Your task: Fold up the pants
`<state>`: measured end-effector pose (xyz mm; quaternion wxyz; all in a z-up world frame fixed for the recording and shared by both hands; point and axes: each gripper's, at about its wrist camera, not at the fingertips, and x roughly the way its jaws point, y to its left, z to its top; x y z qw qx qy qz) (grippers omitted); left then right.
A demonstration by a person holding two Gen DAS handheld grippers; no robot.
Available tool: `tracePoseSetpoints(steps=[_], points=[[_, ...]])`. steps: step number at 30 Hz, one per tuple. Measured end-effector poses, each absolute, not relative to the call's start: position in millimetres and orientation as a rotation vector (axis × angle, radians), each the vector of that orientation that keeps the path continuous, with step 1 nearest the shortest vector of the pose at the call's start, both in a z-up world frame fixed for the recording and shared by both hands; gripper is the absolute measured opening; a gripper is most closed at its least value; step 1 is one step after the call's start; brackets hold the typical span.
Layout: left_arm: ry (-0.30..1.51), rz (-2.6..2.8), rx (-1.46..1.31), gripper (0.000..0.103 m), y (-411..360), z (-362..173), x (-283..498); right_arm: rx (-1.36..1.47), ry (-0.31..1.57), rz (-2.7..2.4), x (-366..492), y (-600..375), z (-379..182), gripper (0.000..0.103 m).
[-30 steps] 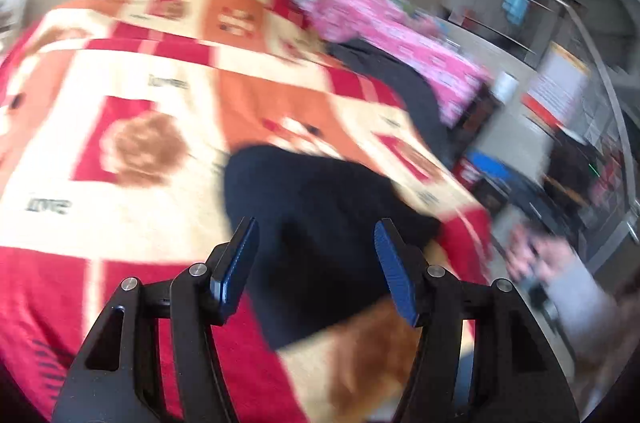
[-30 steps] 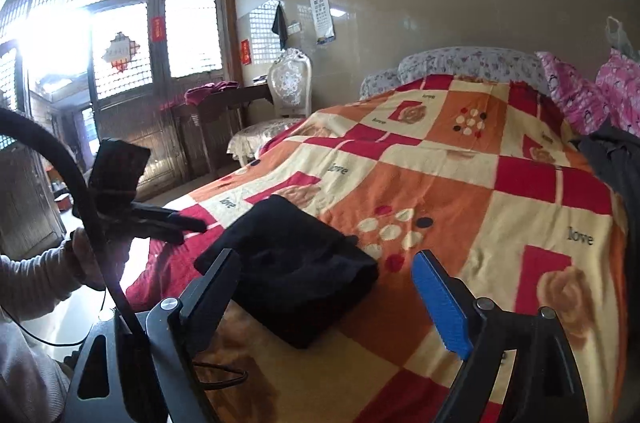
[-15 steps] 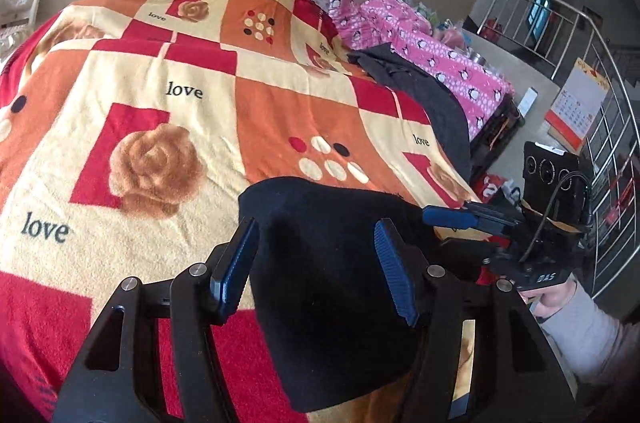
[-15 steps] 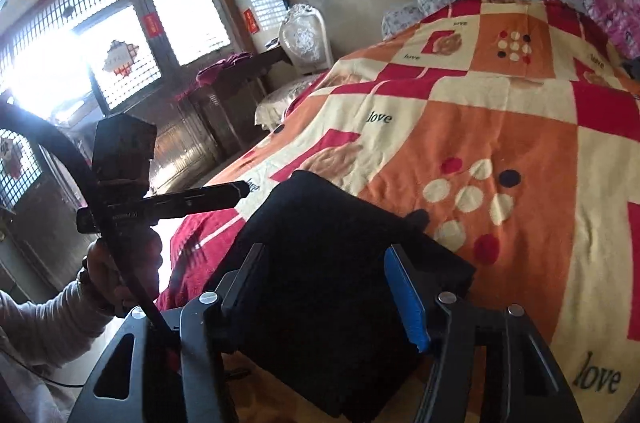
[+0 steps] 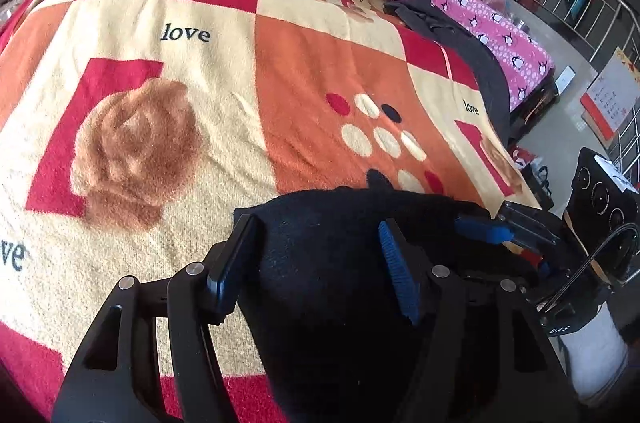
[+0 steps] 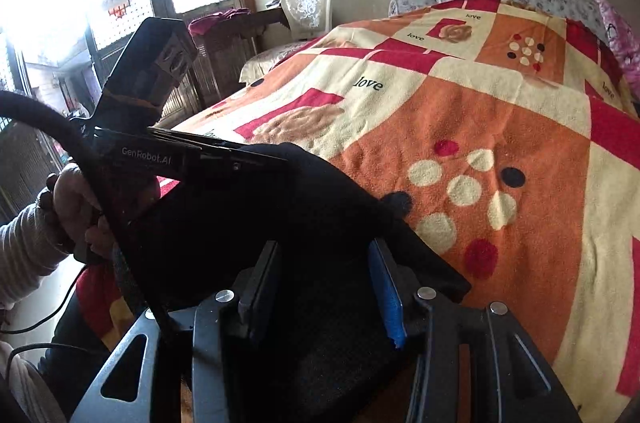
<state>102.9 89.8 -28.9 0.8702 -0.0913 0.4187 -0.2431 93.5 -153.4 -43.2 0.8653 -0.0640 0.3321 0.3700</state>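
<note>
1. Left wrist view: folded black pants (image 5: 340,263) on the near edge of the patterned blanket (image 5: 180,103), just in front of its cluster of dots; near end of the bundle cut off by the bottom of the frame and covered by the gripper frame.
2. Left gripper (image 5: 316,267) over the pants, fingers (image 5: 396,275) standing apart, pants fabric in the gap; jaws just opened slightly. Whether the pads press on the cloth: cannot tell, black on black hiding the contact.
3. Right of the pants in the same view, a blue pad of the right gripper (image 5: 486,229) at the bundle's far corner; lower finger mostly lost against the dark fabric.
4. Right wrist view: right gripper (image 6: 324,295) low over the pants (image 6: 280,215), jaws just been closing, now about halfway, black cloth between the fingers (image 6: 386,295). Grip or mere straddle: not clear, folds between the pads too dark to read.
5. Left of the pants, the left gripper (image 6: 256,159) seen side-on, reaching onto the top of the bundle; its tips merged with the black cloth. Hand (image 6: 80,207) on its handle, partly behind a thick black cable (image 6: 60,131); sleeve cut off by the edge.
6. Beyond the pants, at the blanket's far right edge, a dark garment (image 5: 460,39) and pink penguin-print bedding (image 5: 500,23); windows behind the left gripper blown out by glare.
</note>
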Motion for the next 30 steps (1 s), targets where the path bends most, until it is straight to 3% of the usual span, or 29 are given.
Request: tracePoseSetpoints(steps=[12,16,20,24,25,26,28,30], points=[[0.716,-0.453,-0.308,0.065,127,-7,54,0.181,0.622,0.79,75,-207,-27,0.047],[0.81,-0.556,-0.494,0.065,143,-20,51,0.357,0.703,0.755,60,-231,-37,0.065],[0.93,-0.56,-0.553,0.066,134,-38,63,0.425,0.884,0.71,72,-225,-61,0.066],[0.952,-0.576,-0.645,0.07,135,-46,67,0.408,0.899,0.719,82,-215,-61,0.066],[0.953,-0.573,-0.629,0.068,133,-44,67,0.409,0.906,0.73,85,-212,-62,0.065],[0.948,-0.568,-0.612,0.052,132,-42,65,0.401,0.9,0.724,86,-210,-62,0.055],[0.926,-0.535,-0.529,0.04,124,-33,61,0.431,0.883,0.731,88,-215,-61,0.041],[0.89,-0.527,-0.44,0.036,112,-19,62,0.405,0.832,0.743,82,-218,-52,0.032]])
